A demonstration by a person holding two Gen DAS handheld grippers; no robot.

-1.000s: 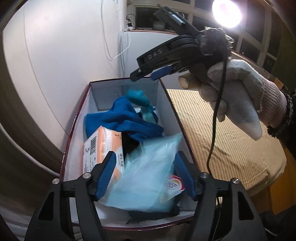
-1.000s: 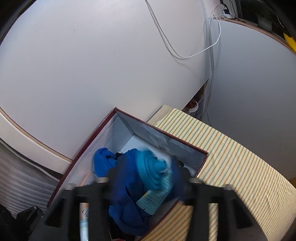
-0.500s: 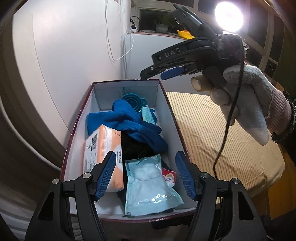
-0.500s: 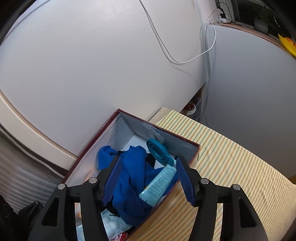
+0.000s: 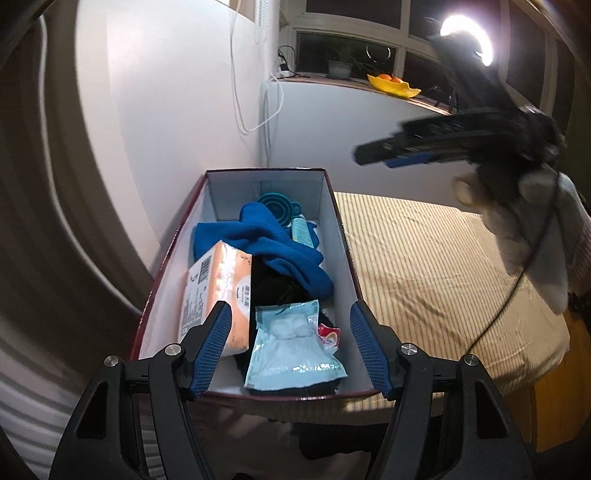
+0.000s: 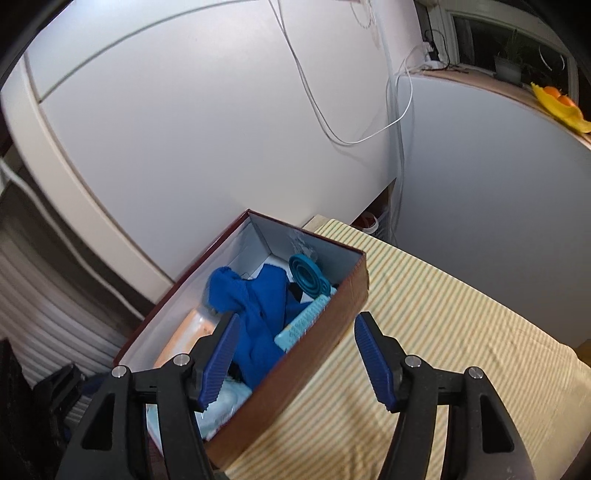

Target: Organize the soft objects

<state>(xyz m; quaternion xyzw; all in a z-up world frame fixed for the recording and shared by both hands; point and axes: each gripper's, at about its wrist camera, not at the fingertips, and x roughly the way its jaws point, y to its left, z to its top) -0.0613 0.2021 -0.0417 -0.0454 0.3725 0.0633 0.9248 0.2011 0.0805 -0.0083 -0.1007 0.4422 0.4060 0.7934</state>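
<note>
A dark red box [image 5: 345, 236] with white inner walls stands on the striped table. It holds a blue cloth [image 5: 273, 243], an orange tissue pack [image 5: 216, 291], a pale blue cotton pack [image 5: 291, 350], a teal collapsible funnel [image 5: 279, 206] and a small tube [image 5: 301, 230]. My left gripper [image 5: 290, 347] is open and empty above the box's near end. My right gripper [image 6: 293, 354] is open and empty above the box's right wall [image 6: 295, 373]; it also shows in the left wrist view [image 5: 373, 157], raised to the right. The blue cloth [image 6: 258, 306] and funnel [image 6: 306, 273] show there too.
The striped yellow tablecloth [image 5: 443, 277] lies right of the box. A white wall with hanging cables [image 6: 325, 118] rises behind. A windowsill holds a yellow dish with oranges [image 5: 393, 83] and a bright lamp [image 5: 467, 35].
The cotton pack dropped from my left gripper into the box's near end. The funnel and tube left my right gripper into the far end. Both grippers rose and drew back, the right one moving right.
</note>
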